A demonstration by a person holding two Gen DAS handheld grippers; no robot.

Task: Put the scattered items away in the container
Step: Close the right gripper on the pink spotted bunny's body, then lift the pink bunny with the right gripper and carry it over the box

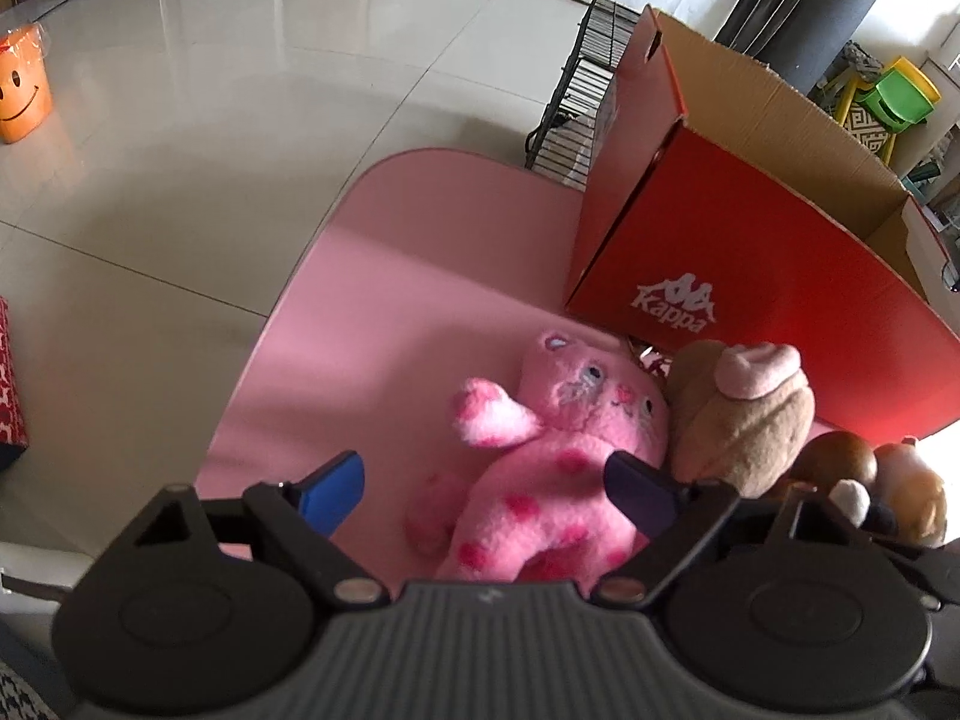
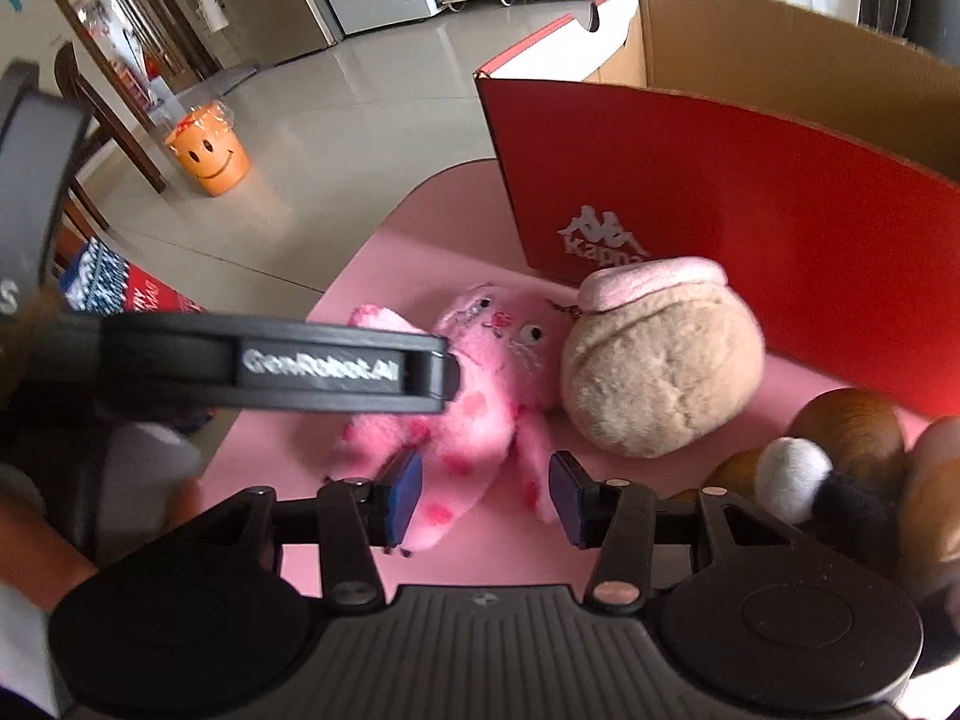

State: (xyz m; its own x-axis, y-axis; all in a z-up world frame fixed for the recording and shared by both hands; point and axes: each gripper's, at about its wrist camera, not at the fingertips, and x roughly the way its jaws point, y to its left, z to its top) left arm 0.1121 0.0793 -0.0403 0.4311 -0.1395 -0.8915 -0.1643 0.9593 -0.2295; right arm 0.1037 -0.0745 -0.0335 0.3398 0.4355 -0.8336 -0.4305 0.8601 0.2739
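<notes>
A pink spotted plush cat (image 1: 540, 456) lies on the pink table (image 1: 384, 276), and it also shows in the right wrist view (image 2: 480, 396). A beige round plush (image 1: 744, 414) with a pink top lies beside it (image 2: 660, 360). The red Kappa box (image 1: 768, 252) stands open behind them (image 2: 750, 204). My left gripper (image 1: 486, 489) is open just above the cat's body. My right gripper (image 2: 483, 492) is open over the cat's legs. The left gripper's black finger (image 2: 336, 363) crosses the right wrist view over the cat.
Brown and white plush toys (image 1: 864, 486) lie at the right (image 2: 840, 456). An orange smiley bucket (image 1: 21, 90) stands on the floor (image 2: 207, 150). A black wire rack (image 1: 576, 96) stands behind the box. The table edge curves at the left.
</notes>
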